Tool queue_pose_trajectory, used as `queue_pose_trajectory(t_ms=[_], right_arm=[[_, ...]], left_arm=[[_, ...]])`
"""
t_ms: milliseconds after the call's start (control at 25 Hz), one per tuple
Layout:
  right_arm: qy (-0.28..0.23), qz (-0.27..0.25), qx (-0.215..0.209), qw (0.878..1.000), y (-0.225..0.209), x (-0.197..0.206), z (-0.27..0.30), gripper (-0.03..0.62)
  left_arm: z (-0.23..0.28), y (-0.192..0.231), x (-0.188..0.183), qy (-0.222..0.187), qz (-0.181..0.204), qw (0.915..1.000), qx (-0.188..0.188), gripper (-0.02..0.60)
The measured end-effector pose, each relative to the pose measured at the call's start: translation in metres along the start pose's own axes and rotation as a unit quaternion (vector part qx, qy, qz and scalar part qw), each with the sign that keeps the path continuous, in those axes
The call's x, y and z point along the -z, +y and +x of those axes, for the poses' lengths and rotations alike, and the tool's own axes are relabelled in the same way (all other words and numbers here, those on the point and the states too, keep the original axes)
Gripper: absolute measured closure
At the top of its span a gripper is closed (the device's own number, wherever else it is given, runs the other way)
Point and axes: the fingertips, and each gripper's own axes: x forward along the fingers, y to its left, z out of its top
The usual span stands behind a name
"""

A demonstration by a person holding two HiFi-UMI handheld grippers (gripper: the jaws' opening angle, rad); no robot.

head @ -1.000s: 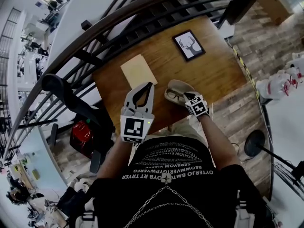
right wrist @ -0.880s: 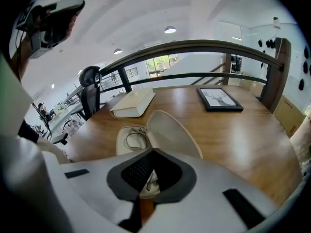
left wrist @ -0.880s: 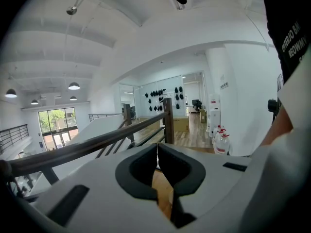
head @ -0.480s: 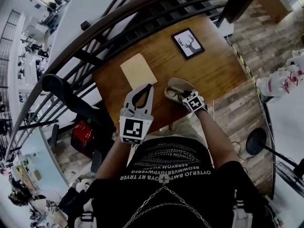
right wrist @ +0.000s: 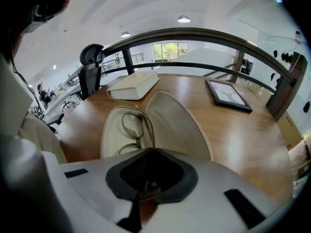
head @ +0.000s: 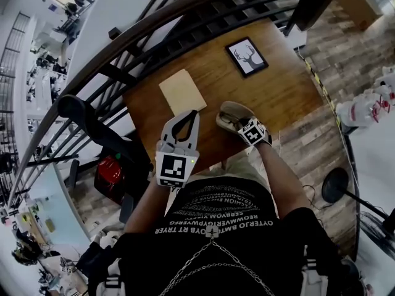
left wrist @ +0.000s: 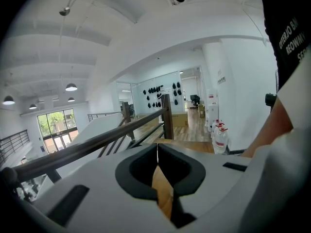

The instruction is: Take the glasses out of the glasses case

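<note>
At the left edge of the head view a black office chair (head: pixel 75 111) stands beyond the dark railing (head: pixel 154 28), off the wooden table (head: pixel 281 94). Next comes the left gripper (head: pixel 194 112), held over the table's near edge at lower centre, just below a cream-coloured book (head: pixel 182 91) that lies flat on the wood. In its own view its two claws are pressed together at the tips with nothing between them, and only a strip of tabletop shows through the hollow behind them. To the right of it, near the middle of the frame, the glasses case (head: pixel 233 110) lies open on the table, its two pale halves spread like a shell. The glasses (right wrist: pixel 132 126) rest folded in the left half, not lifted out, and the right half is bare. The right gripper (head: pixel 244 127) sits at the case's near edge. In its view the claws meet at the tips right over that edge, beside the glasses' frame, and a small glint in the hollow behind the tips is too unclear to name. Further right and higher, a black-framed deer picture (head: pixel 246 57) lies flat, well apart from the case. At the far right several clear bottles (head: pixel 364 111) stand on the floor.
</note>
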Motion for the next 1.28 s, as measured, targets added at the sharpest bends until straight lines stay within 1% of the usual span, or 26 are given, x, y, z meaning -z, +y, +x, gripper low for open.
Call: queue_pose_trajectory(t_ms=[200,400,560,800,1080,1280], right_arm=[[-0.017,0.024,0.002,1.000,0.001,0.000,-0.013,0.565],[-0.050,0.034,0.008,0.998,0.001,-0.008,-0.029,0.565],[-0.078,0.056,0.012,0.995,0.000,-0.014,-0.045,0.565],[-0.095,0.064,0.020,0.993,0.005,-0.022,-0.071,0.563],[-0.131,0.077,0.035,0.988,0.009,-0.034,-0.099,0.563],[-0.170,0.090,0.041,0.980,0.017,-0.053,-0.126,0.563]], left_arm=[[-0.002,-0.001,-0.003,-0.003,0.003,1.0000,0.002,0.552],[-0.003,-0.006,-0.003,-0.009,0.003,0.9999,0.009,0.552],[-0.004,-0.010,-0.008,-0.018,0.004,0.9997,0.016,0.552],[-0.006,-0.011,-0.013,-0.030,-0.004,0.9993,0.023,0.552],[-0.009,-0.012,-0.015,-0.039,-0.004,0.9988,0.031,0.552],[-0.011,-0.011,-0.020,-0.047,0.002,0.9982,0.036,0.552]])
